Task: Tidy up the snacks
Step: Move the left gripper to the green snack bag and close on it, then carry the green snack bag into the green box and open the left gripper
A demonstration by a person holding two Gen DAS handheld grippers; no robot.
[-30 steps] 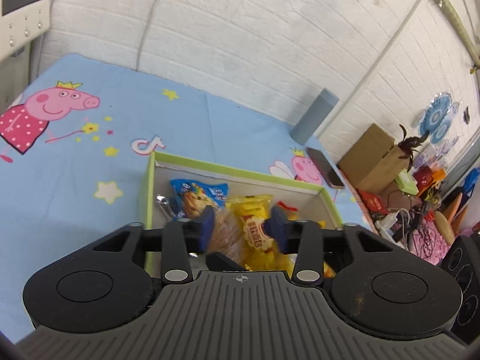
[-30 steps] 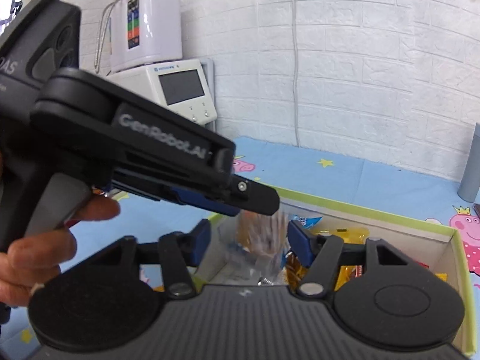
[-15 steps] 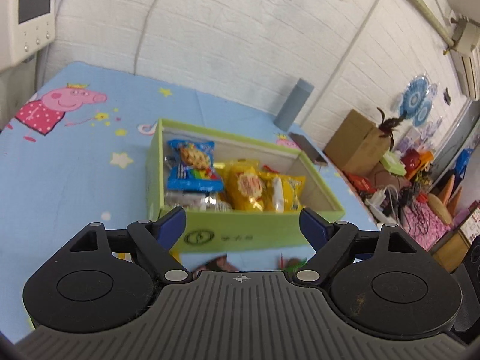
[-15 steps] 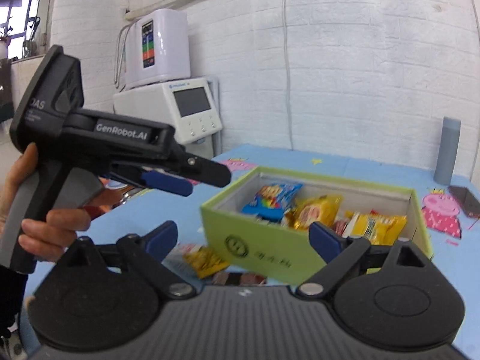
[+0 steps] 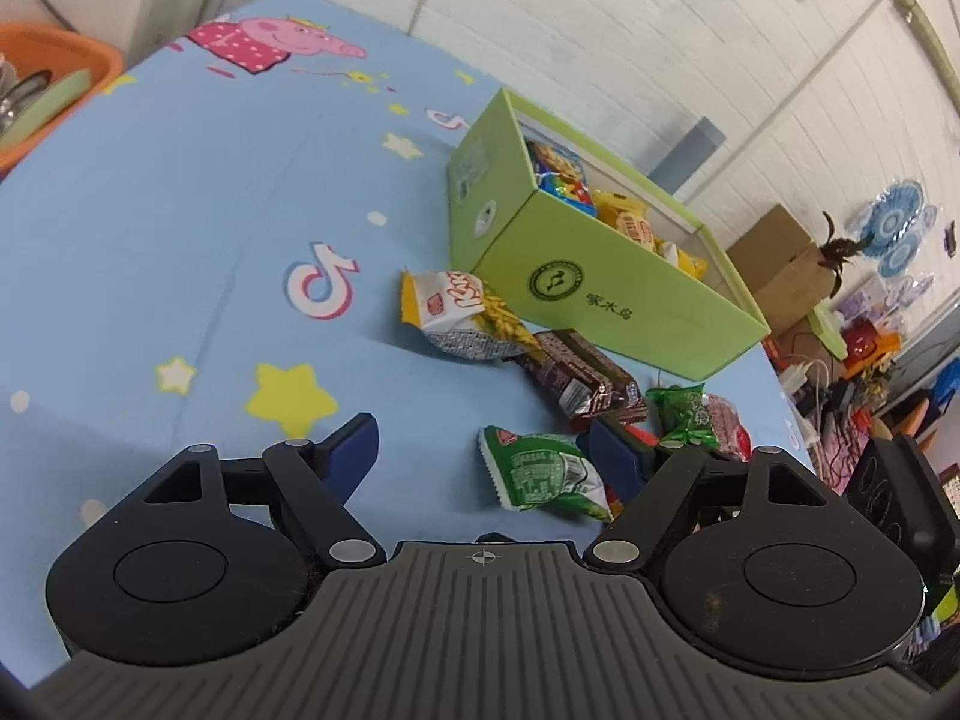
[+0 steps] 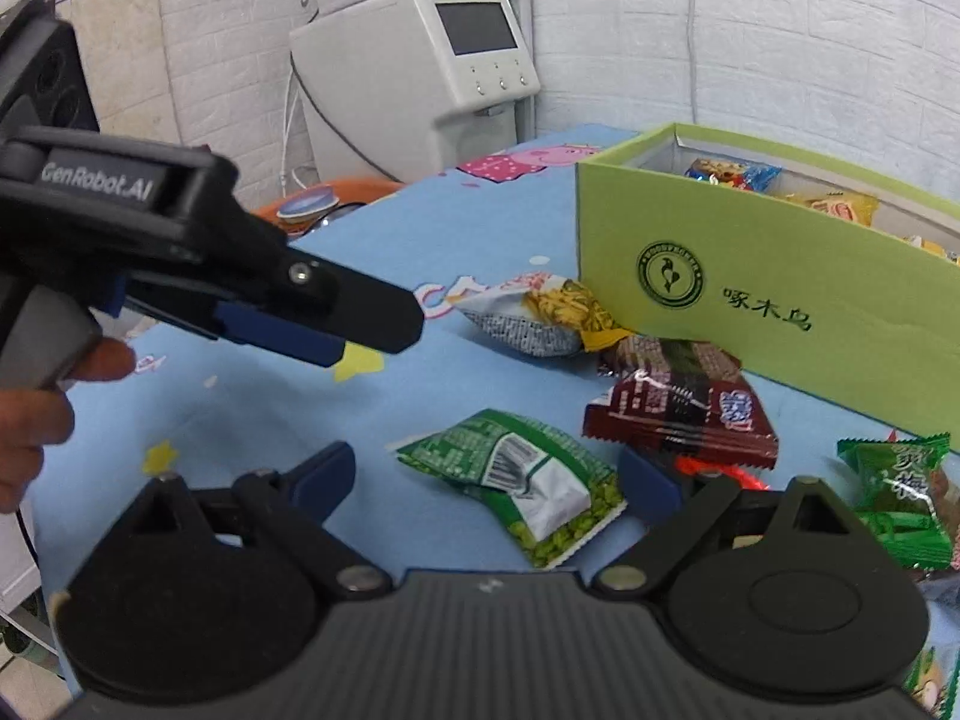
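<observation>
- Left hand-held gripper (image 5: 483,453) and right hand-held gripper (image 6: 486,477): both released and empty, jaws just opened wide from the narrower set of a second ago, the left closing back slightly.
- Green box (image 5: 606,276): a second ago right under both jaws, now further off, snacks inside.
- Green snack packet (image 6: 516,483): flat on the blue tabletop (image 5: 180,228), between the right jaws, untouched.
- Brown packet (image 6: 678,408), white-and-yellow packet (image 5: 453,315): loose beside the box.
- Judgement: last drop-off done; next pick about to start.

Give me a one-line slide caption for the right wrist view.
Open right gripper over a green snack packet, loose snacks beside the green box, left gripper alongside.
</observation>
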